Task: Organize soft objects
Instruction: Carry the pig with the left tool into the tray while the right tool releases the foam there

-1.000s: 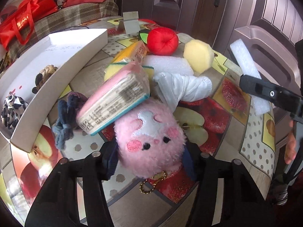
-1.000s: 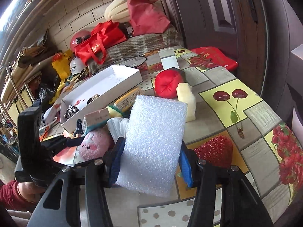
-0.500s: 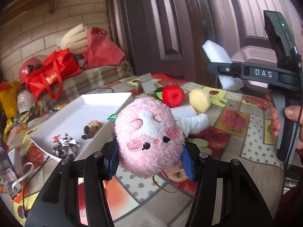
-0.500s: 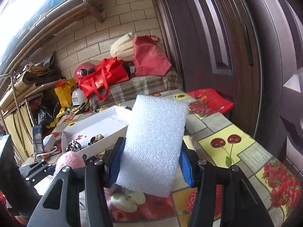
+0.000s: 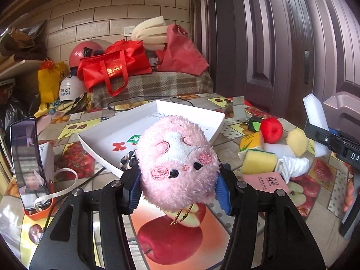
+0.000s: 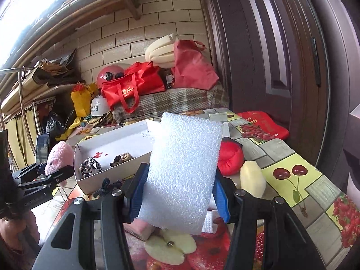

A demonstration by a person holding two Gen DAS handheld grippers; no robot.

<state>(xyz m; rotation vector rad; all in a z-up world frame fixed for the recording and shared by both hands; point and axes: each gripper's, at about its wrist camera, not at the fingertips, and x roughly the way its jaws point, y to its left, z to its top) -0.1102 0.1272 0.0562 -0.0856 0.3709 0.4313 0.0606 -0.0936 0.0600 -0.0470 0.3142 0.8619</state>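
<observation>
My left gripper point(image 5: 178, 191) is shut on a pink plush toy point(image 5: 177, 164) and holds it above the table, in front of the white box point(image 5: 189, 110). The plush also shows in the right wrist view point(image 6: 59, 155), left of the box point(image 6: 117, 168). My right gripper point(image 6: 177, 199) is shut on a white foam sheet point(image 6: 183, 171), held upright above the table; the sheet also shows at the right of the left wrist view point(image 5: 315, 121). The box holds a leopard-print scrunchie point(image 6: 90, 166) and a brown one point(image 6: 122, 157).
On the fruit-print table lie a red plush apple point(image 5: 271, 129), yellow sponges point(image 5: 258, 162), a pale yellow sponge point(image 5: 297, 140), a white cloth point(image 5: 292, 165), a pink packet point(image 5: 265, 182) and a dark blue scrunchie point(image 6: 105, 185). A phone point(image 5: 28, 164) stands at the left.
Both grippers lifted their objects off the table. The left gripper carried the pink plush up and toward the white box; the right gripper raised the foam sheet.
</observation>
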